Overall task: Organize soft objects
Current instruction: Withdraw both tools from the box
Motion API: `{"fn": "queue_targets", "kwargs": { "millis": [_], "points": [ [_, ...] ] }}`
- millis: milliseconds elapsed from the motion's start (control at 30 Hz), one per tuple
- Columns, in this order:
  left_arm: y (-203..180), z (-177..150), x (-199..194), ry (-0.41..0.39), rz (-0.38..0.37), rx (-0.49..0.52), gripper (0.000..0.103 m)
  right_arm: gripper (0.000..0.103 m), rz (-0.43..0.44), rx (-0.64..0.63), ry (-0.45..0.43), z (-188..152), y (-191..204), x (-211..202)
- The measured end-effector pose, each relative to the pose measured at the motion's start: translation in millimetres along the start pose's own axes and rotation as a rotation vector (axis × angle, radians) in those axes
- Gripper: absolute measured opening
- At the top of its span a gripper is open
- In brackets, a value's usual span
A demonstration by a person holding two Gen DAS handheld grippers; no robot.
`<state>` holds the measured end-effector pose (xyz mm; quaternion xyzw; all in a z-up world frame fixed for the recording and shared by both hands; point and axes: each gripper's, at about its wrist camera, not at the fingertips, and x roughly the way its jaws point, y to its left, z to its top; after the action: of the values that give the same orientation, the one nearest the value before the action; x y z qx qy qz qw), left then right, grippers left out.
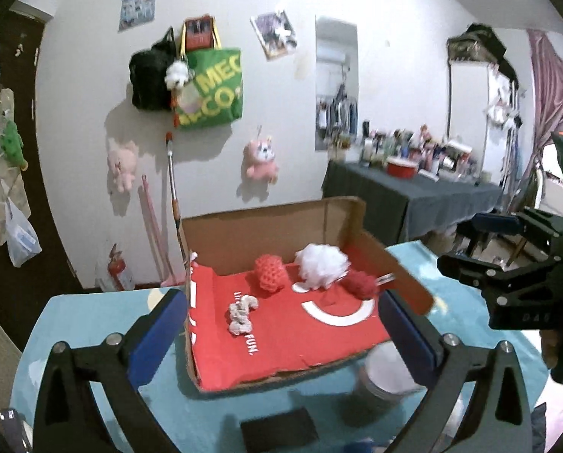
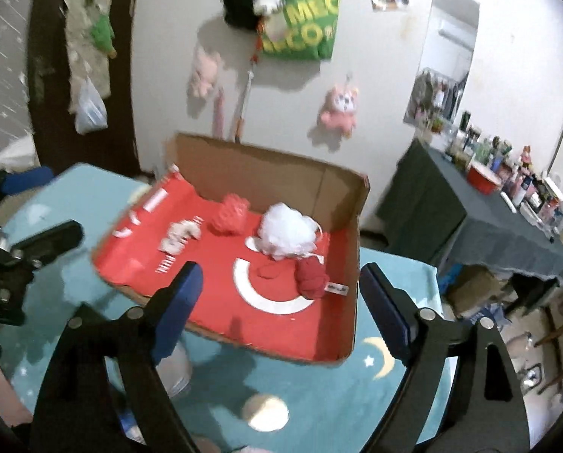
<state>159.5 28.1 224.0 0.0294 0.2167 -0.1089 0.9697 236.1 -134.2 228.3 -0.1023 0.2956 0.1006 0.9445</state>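
A desk point(image 1: 93, 339) covered in a teal cloth with a moon and stars fills the lower part of both views, in a room with a white wall behind it.

Nearest the left wrist camera, the left gripper point(image 1: 281, 324) has its blue-padded fingers point(image 1: 157, 336) spread wide, with nothing between them. The right gripper point(image 2: 281, 309) likewise has its fingers point(image 2: 179, 302) released and grasps nothing; it also appears at the right edge of the left view, above the desk. Below the fingers a white round container point(image 1: 383, 373) stands on the cloth just in front of the box, beside a dark flat object point(image 1: 277, 434).

Past the fingers a shallow cardboard box point(image 1: 266, 234) with a red lined floor and white lettering sits on the desk. The soft objects lie inside it. Toward the front left is a small pale knotted piece point(image 1: 242, 315). Further in, near the back wall, a coral crocheted ball point(image 1: 269, 271) rests beside a white fluffy puff point(image 1: 321, 264), and a dark red knitted piece point(image 1: 360, 283) touches the puff on its right, with a small tag showing in the right view.

Behind the box, the wall carries a green tote bag point(image 1: 213, 87), a black bag point(image 1: 149, 75), two pink plush toys point(image 1: 260, 160) and some photos. Off to the right stands a long table draped in dark grey cloth point(image 1: 413, 196), crowded with bottles and a red bowl.
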Motion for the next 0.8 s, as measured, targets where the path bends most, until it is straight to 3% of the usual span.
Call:
{"fn": "queue_targets", "kwargs": {
  "millis": [167, 367, 800],
  "points": [
    [-15, -18, -45, -0.083, 0.019, -0.005, 0.103, 0.092, -0.024, -0.005, -0.133, -24, 13, -58],
    [-24, -48, -81, -0.145, 0.019, -0.047, 0.103, 0.093, -0.083, 0.011, -0.247, -66, 25, -106],
    [-48, -105, -111, -0.189, 0.031, -0.049, 0.103, 0.093, -0.156, 0.072, -0.348, -150, 41, -145]
  ]
}}
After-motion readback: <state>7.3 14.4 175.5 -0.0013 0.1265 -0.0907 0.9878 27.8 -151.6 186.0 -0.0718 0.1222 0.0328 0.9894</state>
